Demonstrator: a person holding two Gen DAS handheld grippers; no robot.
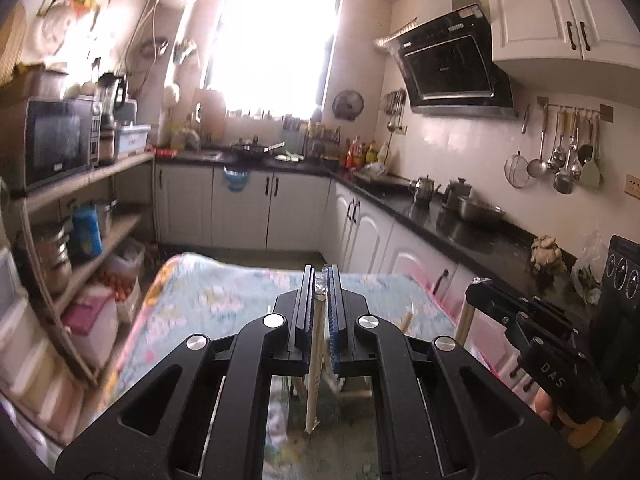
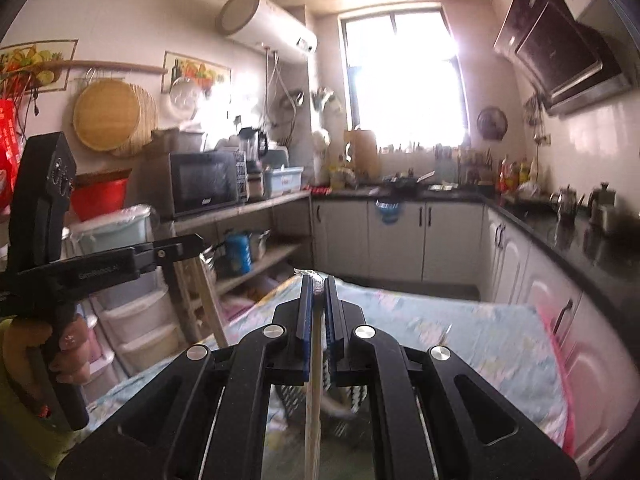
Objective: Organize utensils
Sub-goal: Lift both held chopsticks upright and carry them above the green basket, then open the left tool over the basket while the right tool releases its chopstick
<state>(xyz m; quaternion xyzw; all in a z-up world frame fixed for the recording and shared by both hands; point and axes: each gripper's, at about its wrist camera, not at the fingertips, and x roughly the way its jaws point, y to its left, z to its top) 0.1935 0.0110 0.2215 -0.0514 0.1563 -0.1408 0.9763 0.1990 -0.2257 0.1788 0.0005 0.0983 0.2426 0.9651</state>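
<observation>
left gripper (image 1: 321,276): jaws clamp chopsticks (image 1: 313,384) | right gripper (image 2: 319,285): same

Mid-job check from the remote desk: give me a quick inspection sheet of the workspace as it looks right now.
Surface: table under a floral cloth.
Job's things: pale sticks, probably wrapped chopsticks, hang from the left gripper; another from the right gripper.
Clutter: a dark basket below, blurred.
Grippers: both jaws shut on their sticks, above the table.
Cables: nothing seen near the table.
Surroundings: kitchen counter, microwave, hanging ladles.
</observation>
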